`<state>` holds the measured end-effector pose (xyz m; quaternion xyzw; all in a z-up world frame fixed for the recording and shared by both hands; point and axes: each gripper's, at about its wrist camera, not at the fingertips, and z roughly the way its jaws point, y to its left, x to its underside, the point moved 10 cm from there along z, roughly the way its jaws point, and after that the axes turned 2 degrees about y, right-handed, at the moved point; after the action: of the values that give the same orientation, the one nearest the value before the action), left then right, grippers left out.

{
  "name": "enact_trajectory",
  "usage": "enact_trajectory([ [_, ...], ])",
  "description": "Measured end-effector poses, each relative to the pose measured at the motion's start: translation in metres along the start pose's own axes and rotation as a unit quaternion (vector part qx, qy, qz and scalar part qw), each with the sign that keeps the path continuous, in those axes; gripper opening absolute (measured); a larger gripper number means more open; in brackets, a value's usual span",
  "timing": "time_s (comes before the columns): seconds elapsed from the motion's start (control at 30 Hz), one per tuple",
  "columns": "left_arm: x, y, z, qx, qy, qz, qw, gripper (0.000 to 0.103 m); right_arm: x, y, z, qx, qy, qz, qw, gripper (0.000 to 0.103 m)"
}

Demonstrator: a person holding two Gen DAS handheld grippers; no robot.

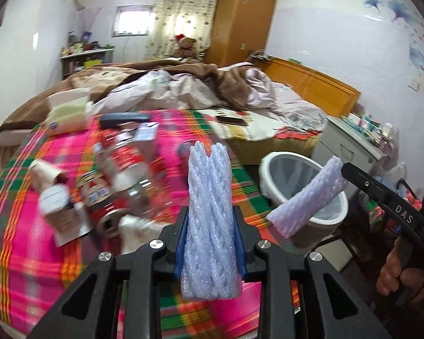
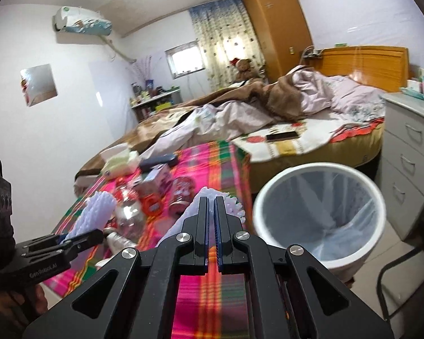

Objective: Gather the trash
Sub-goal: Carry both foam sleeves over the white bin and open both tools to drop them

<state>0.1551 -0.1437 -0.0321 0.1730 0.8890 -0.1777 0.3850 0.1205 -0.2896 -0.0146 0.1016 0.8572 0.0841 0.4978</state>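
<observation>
From the left wrist, the left gripper (image 1: 209, 226) is clamped on a pale foam net sleeve (image 1: 207, 214) above the bright plaid cloth (image 1: 28, 254) covering the bed's near end. Bottles and cartons (image 1: 99, 189) lie blurred on the cloth. Right of the cloth stands a white bin (image 1: 271, 169); the right gripper (image 1: 343, 171) holds a second foam sleeve (image 1: 308, 200) over its rim.

From the right wrist, the right gripper (image 2: 211, 200) is pinched nearly closed on that second foam sleeve (image 2: 234, 206), the bin (image 2: 319, 168) just right. A rumpled brown blanket (image 2: 282, 96), wooden headboard (image 2: 364, 65) and wardrobe (image 2: 277, 22) lie beyond.
</observation>
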Motion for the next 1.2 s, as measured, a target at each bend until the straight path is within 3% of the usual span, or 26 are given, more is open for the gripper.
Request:
enact_trajectory([
  [0.33,-0.031,-0.093,0.048,0.070,0.017,0.056,0.9959,0.030,-0.021,-0.075,0.002,0.068,-0.011,0.027,0.997,0.003],
  [0.53,-0.033,-0.146,0.086,0.107,0.049,0.083,0.9895,0.030,-0.020,-0.115,0.011,0.113,-0.002,0.032,0.993,0.003],
  [0.83,-0.019,-0.177,0.129,0.120,0.090,0.091,0.9844,0.030,-0.007,-0.150,0.027,0.161,0.033,0.010,0.986,0.003],
  [0.87,-0.018,-0.177,0.129,0.120,0.091,0.090,0.9845,0.033,-0.005,-0.151,0.029,0.159,0.040,0.008,0.986,0.003],
  [0.97,-0.018,-0.177,0.132,0.117,0.090,0.087,0.9851,0.057,0.001,-0.154,0.034,0.157,0.057,0.006,0.986,0.004],
  [1.03,-0.019,-0.174,0.130,0.116,0.086,0.084,0.9860,0.060,0.002,-0.153,0.034,0.159,0.063,0.005,0.985,0.004],
  [1.13,-0.022,-0.168,0.127,0.102,0.078,0.084,0.9882,0.062,0.002,-0.151,0.028,0.162,0.059,0.006,0.985,0.013],
  [1.2,-0.023,-0.162,0.122,0.093,0.072,0.081,0.9897,0.065,0.002,-0.150,0.023,0.154,0.054,0.013,0.986,0.036],
])
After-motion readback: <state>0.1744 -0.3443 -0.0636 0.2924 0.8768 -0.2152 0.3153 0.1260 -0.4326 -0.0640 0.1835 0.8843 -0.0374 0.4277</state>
